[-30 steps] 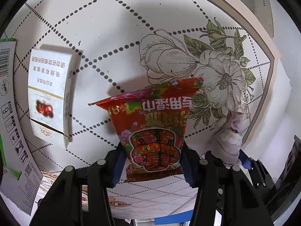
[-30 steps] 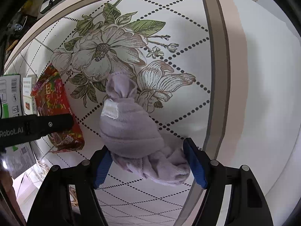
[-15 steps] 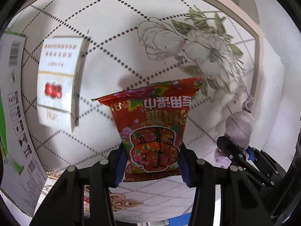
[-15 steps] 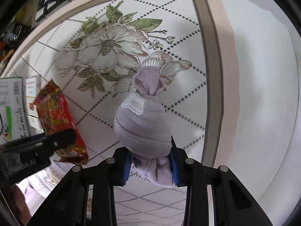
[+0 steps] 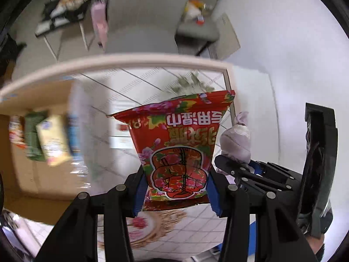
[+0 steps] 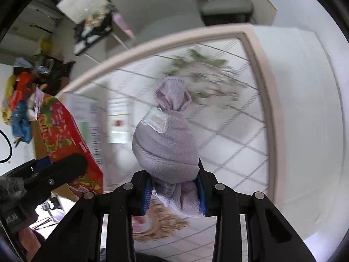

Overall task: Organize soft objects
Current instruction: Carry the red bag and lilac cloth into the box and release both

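the left gripper (image 5: 177, 187) has its fingers (image 5: 139, 193) pressed against both sides of the red snack packet (image 5: 178, 150), which stands up toward 12 o'clock. the right gripper (image 6: 174, 191) has its fingers (image 6: 201, 191) squeezed onto the lower end of the rolled lilac sock (image 6: 166, 142), also pointing to 12 o'clock. in the left wrist view the right gripper sits at 3 o'clock, just beside the left.

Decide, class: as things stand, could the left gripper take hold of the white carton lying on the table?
Probably not. The left gripper has its jaws shut on the red snack packet, lifted above the table, so the white carton, blurred beyond, cannot be gripped until it lets go.
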